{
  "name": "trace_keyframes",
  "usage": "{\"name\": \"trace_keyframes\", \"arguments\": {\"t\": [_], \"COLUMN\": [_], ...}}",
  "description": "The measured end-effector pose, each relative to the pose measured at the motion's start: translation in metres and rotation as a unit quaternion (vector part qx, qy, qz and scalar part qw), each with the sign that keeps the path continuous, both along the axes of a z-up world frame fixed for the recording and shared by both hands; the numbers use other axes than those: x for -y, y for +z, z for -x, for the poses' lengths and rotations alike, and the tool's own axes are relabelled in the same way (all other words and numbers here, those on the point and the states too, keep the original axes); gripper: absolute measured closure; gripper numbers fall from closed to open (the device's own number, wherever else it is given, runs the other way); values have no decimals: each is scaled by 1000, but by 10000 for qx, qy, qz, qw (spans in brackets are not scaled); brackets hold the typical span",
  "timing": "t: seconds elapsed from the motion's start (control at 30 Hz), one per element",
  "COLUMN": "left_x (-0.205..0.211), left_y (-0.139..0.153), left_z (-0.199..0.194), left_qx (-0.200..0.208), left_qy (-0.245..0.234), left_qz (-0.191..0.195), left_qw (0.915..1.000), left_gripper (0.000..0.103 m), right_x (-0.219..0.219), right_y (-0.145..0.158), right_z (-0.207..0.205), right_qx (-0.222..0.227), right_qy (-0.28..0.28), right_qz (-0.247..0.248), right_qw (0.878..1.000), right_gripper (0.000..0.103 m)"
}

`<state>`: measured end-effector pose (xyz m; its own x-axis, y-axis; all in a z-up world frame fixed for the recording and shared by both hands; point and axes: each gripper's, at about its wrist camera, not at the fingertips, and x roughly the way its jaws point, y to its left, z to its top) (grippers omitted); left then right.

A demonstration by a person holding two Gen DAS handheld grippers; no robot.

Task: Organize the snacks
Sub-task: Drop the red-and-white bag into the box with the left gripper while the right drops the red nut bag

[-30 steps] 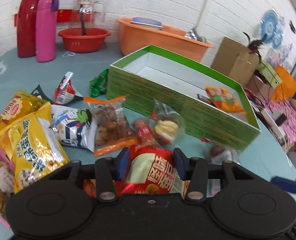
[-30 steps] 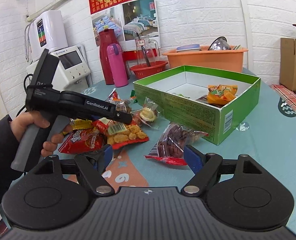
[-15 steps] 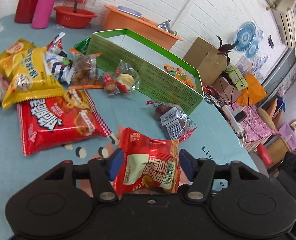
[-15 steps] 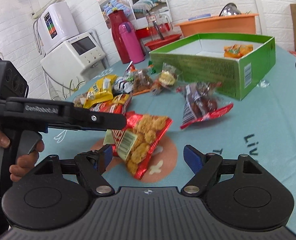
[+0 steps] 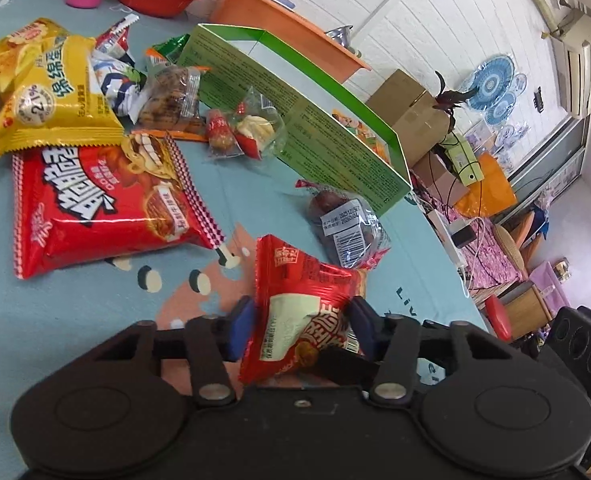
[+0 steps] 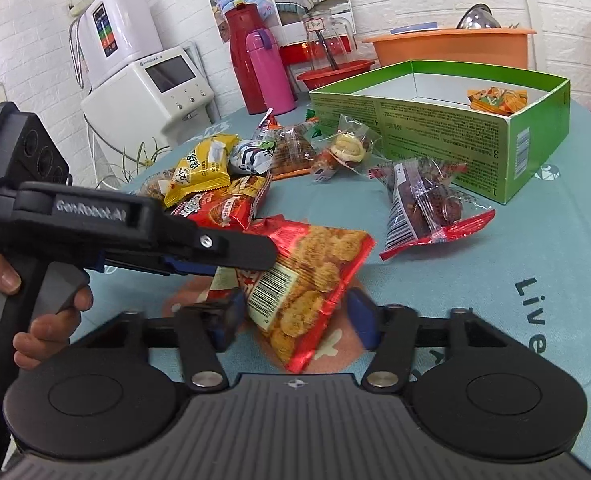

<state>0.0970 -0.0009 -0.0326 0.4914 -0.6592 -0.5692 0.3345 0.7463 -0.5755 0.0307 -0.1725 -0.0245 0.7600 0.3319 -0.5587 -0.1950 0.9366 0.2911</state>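
Observation:
My left gripper [image 5: 297, 330] is shut on a small red snack packet [image 5: 303, 304] and holds it above the table. In the right wrist view the same packet [image 6: 311, 276] hangs from the left gripper [image 6: 215, 254], with its lower end between my right gripper's [image 6: 295, 322] open fingers; the pads stand beside it, contact unclear. The green box [image 6: 447, 124] stands beyond with an orange packet [image 6: 497, 100] inside. It also shows in the left wrist view [image 5: 295, 104].
Loose snacks lie left of the box: a large red bag [image 5: 103, 204], a yellow bag [image 5: 51, 96], a clear packet of dark fruit [image 6: 423, 204]. Flasks [image 6: 263, 72], a red bowl [image 6: 335, 74], an orange basin [image 6: 455, 46] stand behind.
My left gripper has lifted the red packet off the pile and carried it back toward the right gripper. The right gripper has moved in so its fingers straddle the packet's lower end.

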Motion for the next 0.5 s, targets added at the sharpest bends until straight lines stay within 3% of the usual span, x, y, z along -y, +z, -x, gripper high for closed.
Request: {"name": "trace_keyframes", "arguments": {"t": [0.17, 0.5], "left_x": [7, 29], "left_y": [14, 82], "left_z": [1, -23], "left_qx": [201, 1035], "left_qy": [-32, -20], "left_qz": [-29, 127], "left_qw": [9998, 9945], "left_gripper": [35, 35], "right_x": [3, 22], "right_y": [6, 60], "right_z": [-2, -15], "right_qx": [43, 977], "right_qy": [-21, -97], "right_qz": [5, 233], "right_qw": [10000, 9949], "right_gripper": [28, 28]}}
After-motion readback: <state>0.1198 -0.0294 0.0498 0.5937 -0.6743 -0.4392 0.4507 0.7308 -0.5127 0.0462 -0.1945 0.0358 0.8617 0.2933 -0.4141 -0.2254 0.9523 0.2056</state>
